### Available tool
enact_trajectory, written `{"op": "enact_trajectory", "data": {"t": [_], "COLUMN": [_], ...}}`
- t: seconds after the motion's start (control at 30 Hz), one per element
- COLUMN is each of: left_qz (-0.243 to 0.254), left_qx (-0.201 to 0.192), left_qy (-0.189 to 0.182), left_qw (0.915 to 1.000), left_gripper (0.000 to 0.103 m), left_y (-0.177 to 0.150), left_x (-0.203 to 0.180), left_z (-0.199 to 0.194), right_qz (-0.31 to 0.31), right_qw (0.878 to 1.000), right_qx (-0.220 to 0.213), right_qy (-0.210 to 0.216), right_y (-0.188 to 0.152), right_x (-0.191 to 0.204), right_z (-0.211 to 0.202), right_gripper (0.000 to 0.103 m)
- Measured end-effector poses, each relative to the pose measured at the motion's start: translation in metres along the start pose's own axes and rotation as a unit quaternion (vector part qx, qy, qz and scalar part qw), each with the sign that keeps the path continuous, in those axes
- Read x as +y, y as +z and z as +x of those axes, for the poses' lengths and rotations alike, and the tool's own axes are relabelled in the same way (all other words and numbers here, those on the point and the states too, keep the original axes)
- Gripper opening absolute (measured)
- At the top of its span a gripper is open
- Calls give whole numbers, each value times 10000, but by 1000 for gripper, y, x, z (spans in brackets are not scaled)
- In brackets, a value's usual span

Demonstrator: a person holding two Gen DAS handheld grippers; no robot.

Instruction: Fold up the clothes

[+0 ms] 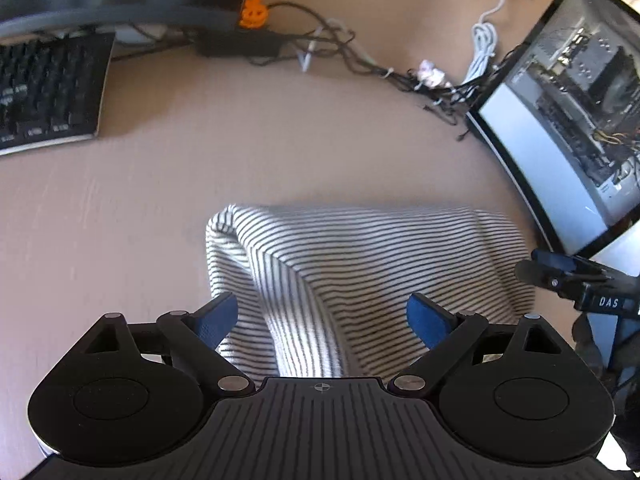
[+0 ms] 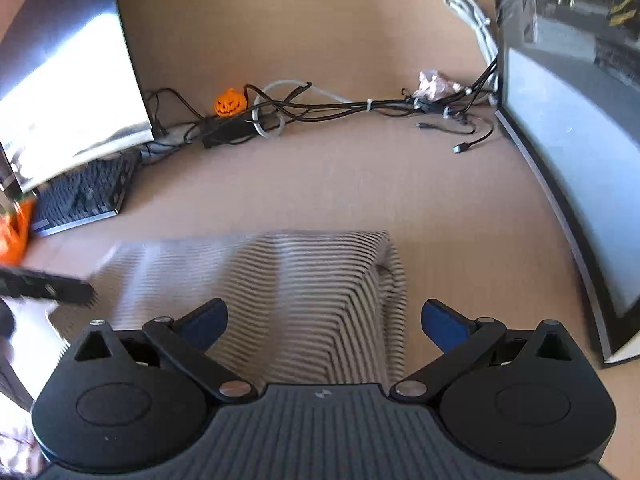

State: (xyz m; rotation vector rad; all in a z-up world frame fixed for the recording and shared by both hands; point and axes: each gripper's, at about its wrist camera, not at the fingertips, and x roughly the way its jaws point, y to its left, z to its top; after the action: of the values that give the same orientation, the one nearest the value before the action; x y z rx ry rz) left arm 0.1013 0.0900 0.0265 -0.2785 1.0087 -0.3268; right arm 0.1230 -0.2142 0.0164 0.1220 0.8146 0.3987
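1 striped garment [image 1: 360, 264], 1 keyboard [image 1: 44, 92], 1 pumpkin figure [image 2: 229, 102], 2 tongs [image 1: 322, 320] [image 2: 324, 320].

You get bright daylight with fisheye bending at the edges; the striped cloth [image 2: 304, 292] ahead of your fingers [image 2: 202, 322] is motion-blurred.

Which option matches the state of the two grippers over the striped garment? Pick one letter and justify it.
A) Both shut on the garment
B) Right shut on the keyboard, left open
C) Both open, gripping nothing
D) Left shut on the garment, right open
C: the left gripper and the right gripper each show blue fingers spread wide apart, with the striped garment lying on the desk beneath them, unpinched.
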Motion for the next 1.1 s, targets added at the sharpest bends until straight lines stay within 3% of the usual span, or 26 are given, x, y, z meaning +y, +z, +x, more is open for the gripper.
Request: {"op": "enact_trajectory", "data": {"t": [0.07, 0.2, 0.33, 0.4, 0.47, 0.63, 0.83, 1.03, 1.1], "left_qz": [-104, -225, -297, -333, -369, -153, 169, 492, 568], "left_qx": [113, 124, 29, -19, -67, -179, -310, -441, -475], "left_qy": [-203, -491, -623, -688, -754, -966, -1228, -1488, -1545], "left_qw": [9997, 9985, 9976, 9971, 9964, 9950, 9918, 9867, 9852], "left_gripper": [84, 85, 84, 85, 85, 84, 69, 69, 74], "left_y": [-1, 11, 32, 43, 53, 52, 45, 38, 35], "left_x": [4, 9, 16, 20, 23, 13, -4, -21, -25], "left_z": [5, 17, 23, 26, 29, 16, -4, -24, -29], "right_qz": [127, 307, 334, 350, 298, 163, 8, -315, -219], "right_qw": [9997, 9983, 9988, 9983, 9975, 9969, 9975, 9957, 9966], "right_qx": [128, 318, 236, 186, 234, 575, 220, -43, -30], "right_qy": [185, 383, 281, 427, 591, 506, 678, 875, 798], "right_y": [1, 9, 38, 50, 54, 43, 51, 45, 38], "right_x": [1, 8, 18, 16, 11, 5, 13, 21, 16], "right_z": [12, 35, 60, 58, 57, 71, 40, -4, -7], "right_gripper": [99, 96, 94, 91, 89, 80, 53, 53, 56]}}
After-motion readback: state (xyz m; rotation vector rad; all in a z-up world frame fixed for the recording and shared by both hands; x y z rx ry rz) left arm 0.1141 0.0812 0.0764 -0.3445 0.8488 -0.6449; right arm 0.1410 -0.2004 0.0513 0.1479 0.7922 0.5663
